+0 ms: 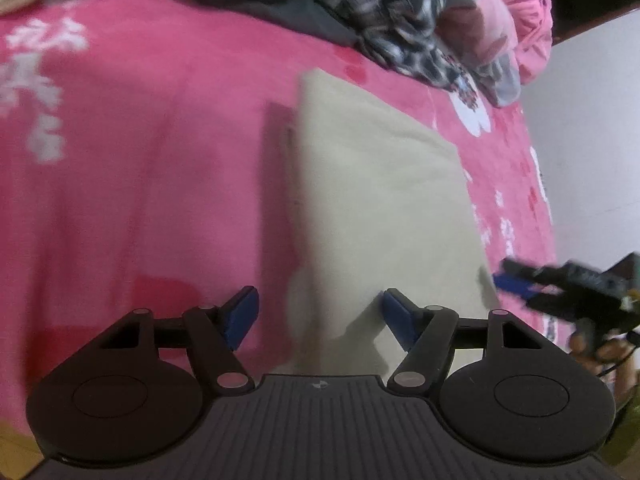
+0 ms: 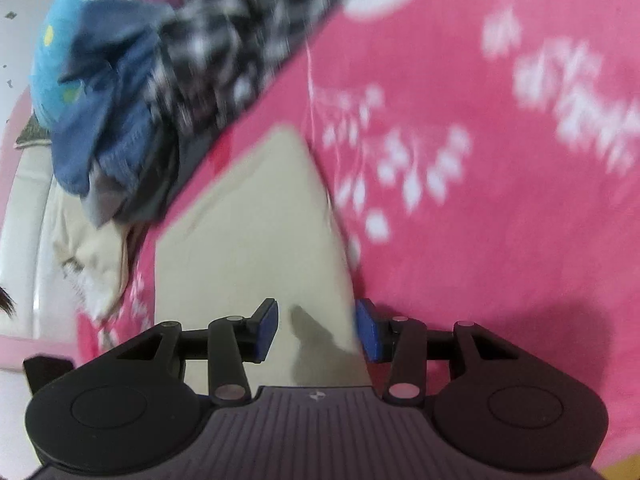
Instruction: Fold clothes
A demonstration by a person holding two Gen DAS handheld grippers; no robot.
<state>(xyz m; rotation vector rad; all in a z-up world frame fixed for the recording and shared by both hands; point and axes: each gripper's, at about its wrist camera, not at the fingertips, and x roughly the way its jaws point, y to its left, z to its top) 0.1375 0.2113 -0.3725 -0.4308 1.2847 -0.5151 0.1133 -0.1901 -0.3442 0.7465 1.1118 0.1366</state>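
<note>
While folded, beige garment lies lengthwise, away from camera.

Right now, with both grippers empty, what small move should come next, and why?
Probably reach toward the unfolded clothes pile. The beige garment already lies folded flat on the pink blanket, and the left gripper and right gripper hold nothing.

Pink flowered bedspread; folded beige garment, clothes heap on it.
</note>
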